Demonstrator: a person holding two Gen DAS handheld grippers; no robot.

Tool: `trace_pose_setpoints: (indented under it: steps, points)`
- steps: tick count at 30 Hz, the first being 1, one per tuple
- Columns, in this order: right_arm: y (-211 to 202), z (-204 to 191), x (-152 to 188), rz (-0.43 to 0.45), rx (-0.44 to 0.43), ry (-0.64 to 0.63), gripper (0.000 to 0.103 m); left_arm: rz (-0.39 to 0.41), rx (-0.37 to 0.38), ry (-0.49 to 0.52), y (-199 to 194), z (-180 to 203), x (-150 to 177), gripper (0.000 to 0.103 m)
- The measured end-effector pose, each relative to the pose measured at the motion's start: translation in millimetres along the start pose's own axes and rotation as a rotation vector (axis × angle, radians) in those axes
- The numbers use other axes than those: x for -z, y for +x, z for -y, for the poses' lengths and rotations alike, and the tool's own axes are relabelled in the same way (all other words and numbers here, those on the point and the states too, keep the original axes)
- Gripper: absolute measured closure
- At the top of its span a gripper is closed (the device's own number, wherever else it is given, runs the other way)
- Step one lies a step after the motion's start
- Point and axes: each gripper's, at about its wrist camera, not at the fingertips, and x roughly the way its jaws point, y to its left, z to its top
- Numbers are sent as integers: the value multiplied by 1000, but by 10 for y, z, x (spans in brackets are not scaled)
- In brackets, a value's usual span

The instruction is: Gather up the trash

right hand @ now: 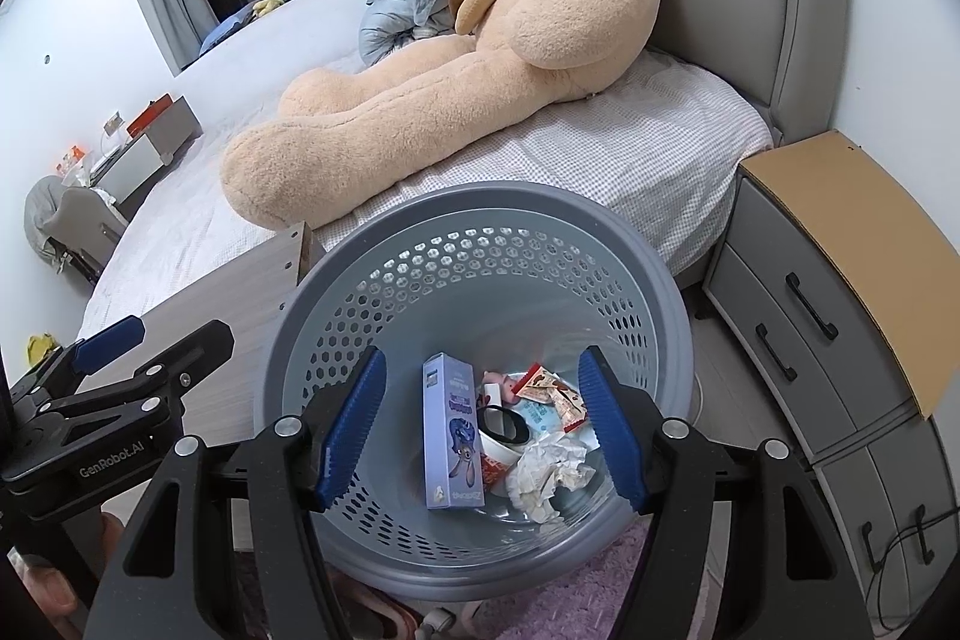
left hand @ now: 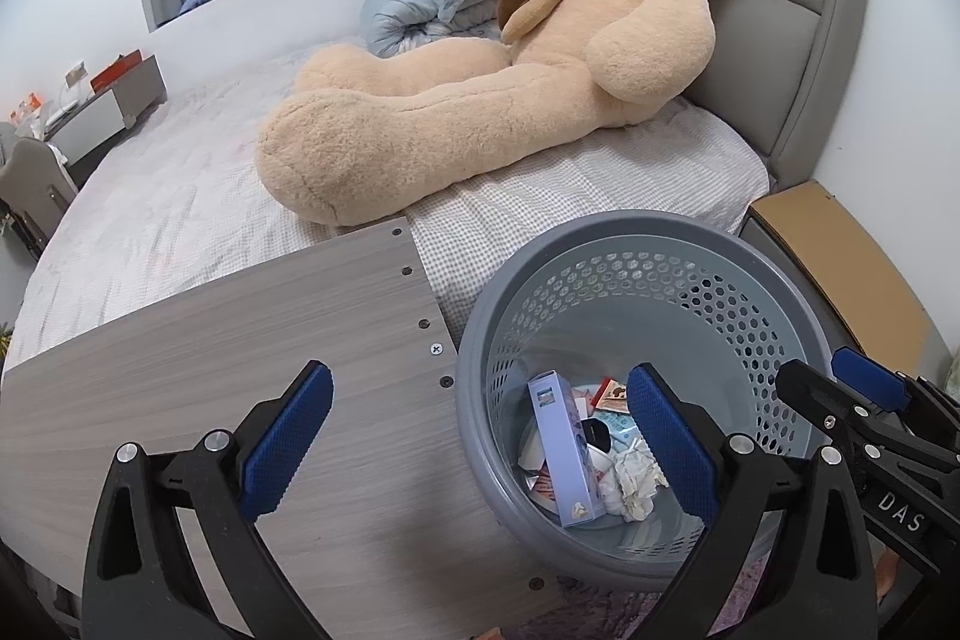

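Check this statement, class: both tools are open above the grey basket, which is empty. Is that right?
Not quite. Both tools, left and right, are open, but the grey basket is not empty: the right wrist view shows a purple box, crumpled paper and wrappers inside.

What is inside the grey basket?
The basket holds a purple box, crumpled paper, a red snack wrapper and a white cup. Whatever lies under them is covered.

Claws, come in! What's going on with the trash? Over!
Left claw open, empty. Right claw open, empty, over the bin. Purple box, crumpled paper, wrappers already inside. Nothing blocking.
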Motion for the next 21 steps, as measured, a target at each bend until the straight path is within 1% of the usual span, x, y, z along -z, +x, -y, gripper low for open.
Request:
trace_pose_setpoints:
  steps: [21]
  points:
    - [4, -47, 14, -4, 2, -14, 39, -7, -4, -2, -11, -1, 6, 6]
